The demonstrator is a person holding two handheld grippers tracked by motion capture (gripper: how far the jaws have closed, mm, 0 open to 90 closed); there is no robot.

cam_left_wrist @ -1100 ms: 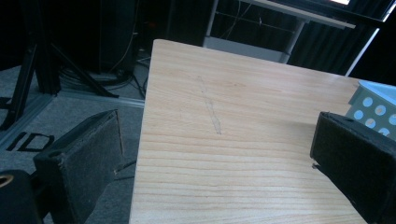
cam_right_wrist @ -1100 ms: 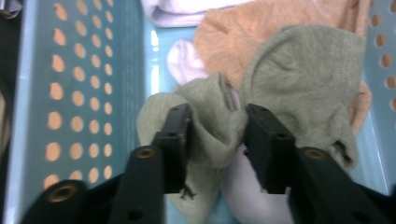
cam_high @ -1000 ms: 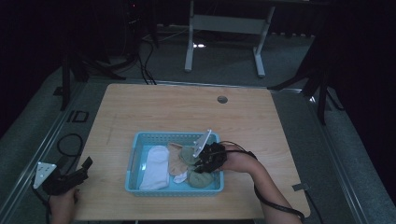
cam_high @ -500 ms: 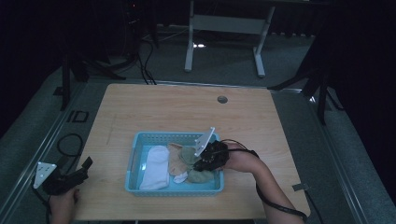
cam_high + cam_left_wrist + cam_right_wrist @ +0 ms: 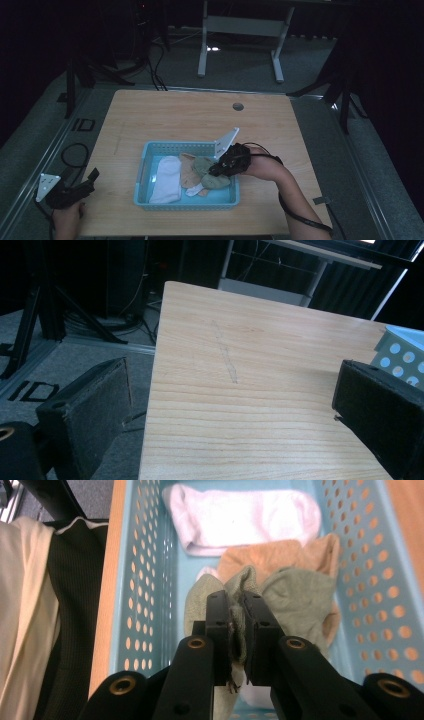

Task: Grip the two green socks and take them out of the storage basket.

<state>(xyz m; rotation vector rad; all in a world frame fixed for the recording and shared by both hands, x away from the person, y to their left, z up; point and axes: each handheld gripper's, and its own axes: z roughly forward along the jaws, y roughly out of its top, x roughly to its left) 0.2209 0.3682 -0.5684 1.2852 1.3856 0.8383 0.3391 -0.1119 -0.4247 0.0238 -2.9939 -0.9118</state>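
A light-blue perforated basket (image 5: 144,167) (image 5: 145,580) sits on the wooden table near its front edge. Inside lie a white sock (image 5: 167,179) (image 5: 240,517), a tan sock (image 5: 189,170) (image 5: 280,555) and a green sock (image 5: 212,179) (image 5: 295,595). My right gripper (image 5: 218,170) (image 5: 235,600) is over the basket's right half, shut on a bunched fold of the green sock, which hangs from the jaws. My left gripper (image 5: 90,179) (image 5: 232,380) rests at the table's front left corner, jaws wide apart with only bare tabletop between them.
The wooden table (image 5: 200,120) has a small round grommet hole (image 5: 238,106) near its far edge. A metal desk frame (image 5: 240,30) and dark stands with cables stand on the floor beyond. In the right gripper view, the person's clothing (image 5: 45,605) is at the left.
My right gripper has risen a little inside the basket, pulling the green sock up with it. The left gripper has stayed put.
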